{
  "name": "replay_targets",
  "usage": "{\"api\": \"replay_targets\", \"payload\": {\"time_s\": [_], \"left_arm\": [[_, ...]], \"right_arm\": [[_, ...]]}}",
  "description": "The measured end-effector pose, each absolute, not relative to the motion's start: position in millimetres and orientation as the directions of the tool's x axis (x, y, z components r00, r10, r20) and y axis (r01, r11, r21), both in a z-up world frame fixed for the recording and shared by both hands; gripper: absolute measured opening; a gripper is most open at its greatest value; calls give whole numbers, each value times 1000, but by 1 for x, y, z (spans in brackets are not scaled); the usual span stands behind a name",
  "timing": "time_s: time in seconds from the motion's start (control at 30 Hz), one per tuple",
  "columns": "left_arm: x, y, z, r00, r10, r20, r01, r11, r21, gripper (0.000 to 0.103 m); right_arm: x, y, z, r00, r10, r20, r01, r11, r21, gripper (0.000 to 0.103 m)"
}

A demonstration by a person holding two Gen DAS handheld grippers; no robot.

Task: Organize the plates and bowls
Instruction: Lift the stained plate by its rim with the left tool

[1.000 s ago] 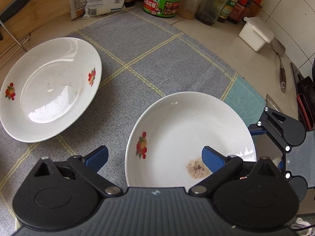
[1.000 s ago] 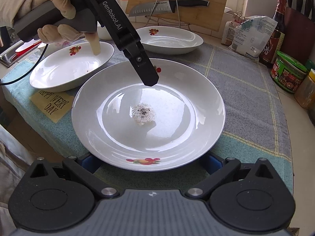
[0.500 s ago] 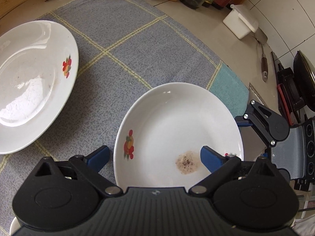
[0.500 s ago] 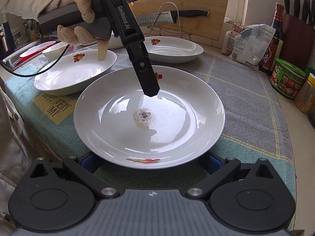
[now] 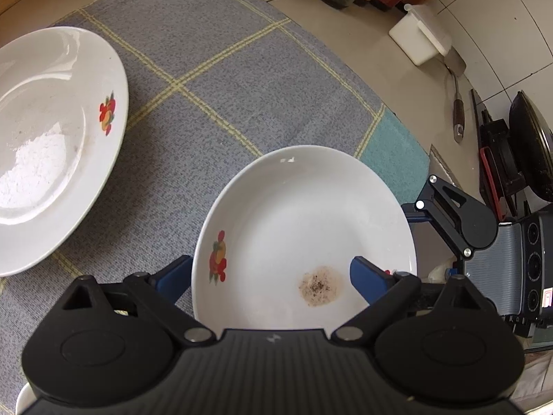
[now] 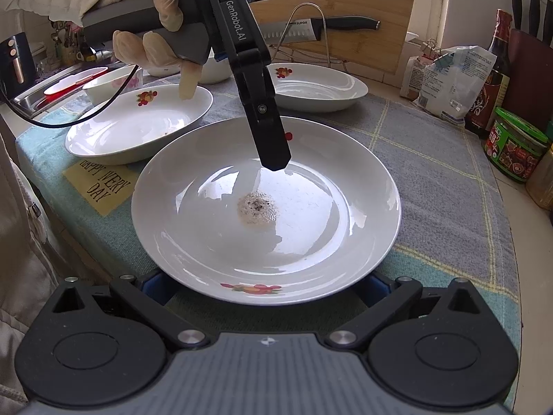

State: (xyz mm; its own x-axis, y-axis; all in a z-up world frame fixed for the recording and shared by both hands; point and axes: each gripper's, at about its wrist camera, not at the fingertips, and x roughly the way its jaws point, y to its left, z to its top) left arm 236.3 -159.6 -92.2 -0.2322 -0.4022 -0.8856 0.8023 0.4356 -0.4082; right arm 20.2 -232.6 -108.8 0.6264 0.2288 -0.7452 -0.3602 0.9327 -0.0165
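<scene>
showing plate (image 6: pixel 311 228) with speckled residue

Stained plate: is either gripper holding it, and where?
Nothing held yet. The left gripper straddles the rim of the stained plate; its jaws have just been closing, pads not pressing. The right gripper sits open at the opposite rim.

Readable lettering
"GenRobot.AI" on the left gripper (image 6: pixel 274 159); "SUPOR" on the knife (image 6: pixel 318 27) blade; "HAPPY VERY DAY" on a yellow patch (image 6: pixel 100 181) (cloth edge).
</scene>
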Motion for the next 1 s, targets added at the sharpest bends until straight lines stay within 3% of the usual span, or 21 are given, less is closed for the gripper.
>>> {"api": "replay_targets", "payload": {"time_s": [0.33, 1.0], "left_arm": [[237, -163, -93, -273, -399, -876, 800, 412, -437, 88], [235, -166, -94, -280, -382, -881, 803, 410, -433, 88]], "right_arm": [[19, -231, -108, 629, 215, -747, -354, 935, -29, 103], [24, -231, -102, 600, 214, -771, -348, 937, -11, 103]]}}
